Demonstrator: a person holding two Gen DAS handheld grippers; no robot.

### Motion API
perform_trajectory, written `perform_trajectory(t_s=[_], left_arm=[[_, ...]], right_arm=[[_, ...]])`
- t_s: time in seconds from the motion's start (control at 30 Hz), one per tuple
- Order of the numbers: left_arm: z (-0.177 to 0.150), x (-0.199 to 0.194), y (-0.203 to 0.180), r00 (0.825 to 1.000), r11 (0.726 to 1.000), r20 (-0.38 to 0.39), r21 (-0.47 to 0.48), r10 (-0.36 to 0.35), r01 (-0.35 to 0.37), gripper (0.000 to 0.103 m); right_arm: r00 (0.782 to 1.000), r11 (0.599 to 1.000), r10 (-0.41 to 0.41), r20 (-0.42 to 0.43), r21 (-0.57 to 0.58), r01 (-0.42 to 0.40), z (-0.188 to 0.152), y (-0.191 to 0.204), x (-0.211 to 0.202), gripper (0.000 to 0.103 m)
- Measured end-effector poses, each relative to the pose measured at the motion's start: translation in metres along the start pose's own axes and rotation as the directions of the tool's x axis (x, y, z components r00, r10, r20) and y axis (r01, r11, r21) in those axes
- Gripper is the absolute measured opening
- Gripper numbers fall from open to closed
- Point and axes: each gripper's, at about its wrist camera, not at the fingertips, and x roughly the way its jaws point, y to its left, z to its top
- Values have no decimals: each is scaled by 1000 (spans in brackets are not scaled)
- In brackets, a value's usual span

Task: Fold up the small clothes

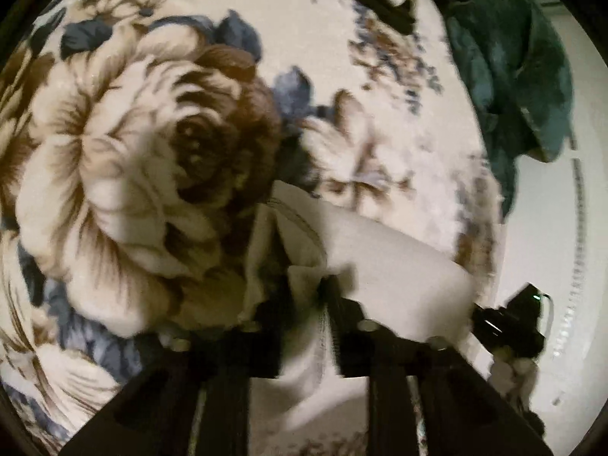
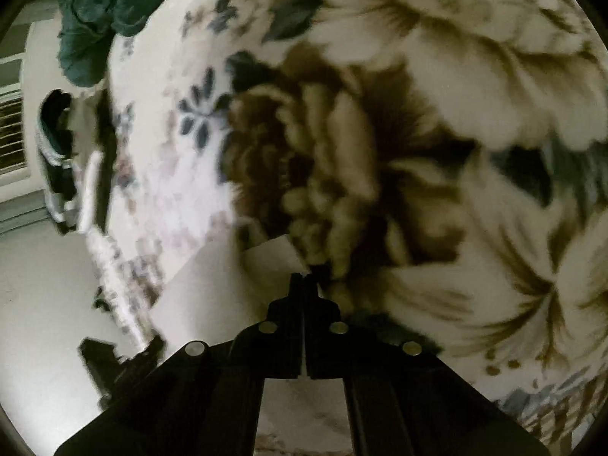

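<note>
A small white garment [image 1: 387, 262] hangs stretched between my two grippers above a floral blanket [image 1: 125, 159]. My left gripper [image 1: 309, 296] is shut on one bunched edge of it, with cloth falling between the fingers. My right gripper [image 2: 305, 275] is shut on a white corner of the same garment [image 2: 271, 256], fingers pressed together. In the left wrist view the other gripper [image 1: 509, 323] shows at the lower right; in the right wrist view the left one [image 2: 114, 357] shows at the lower left.
The blanket with big brown flowers and blue leaves [image 2: 437, 133] covers the surface below. A dark green garment [image 1: 509, 72] lies at the blanket's far edge, also in the right wrist view [image 2: 102, 3]. A black and white garment [image 2: 57, 159] lies near it. A window blind [image 2: 11, 140] is behind.
</note>
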Motion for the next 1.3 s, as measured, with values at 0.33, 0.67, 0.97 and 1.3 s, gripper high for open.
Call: perform_trajectory(t_s=[0.33, 0.67, 0.97, 1.3], left_arm=[[-7, 33, 38, 972, 970, -38, -82, -233, 229, 71], [-9, 49, 8, 978, 978, -45, 8, -206, 206, 16], [1, -5, -14, 966, 966, 11, 7, -259, 259, 15], [91, -141, -48, 957, 962, 114, 91, -266, 256, 15]], right_arm=[[968, 980, 185, -172, -43, -195, -1, -19, 31, 74], [965, 974, 170, -201, -115, -195, -25, 3, 65, 28], [987, 979, 130, -99, -148, -144, -42, 58, 23, 18], [988, 946, 151, -27, -287, -153, -30, 241, -38, 18]])
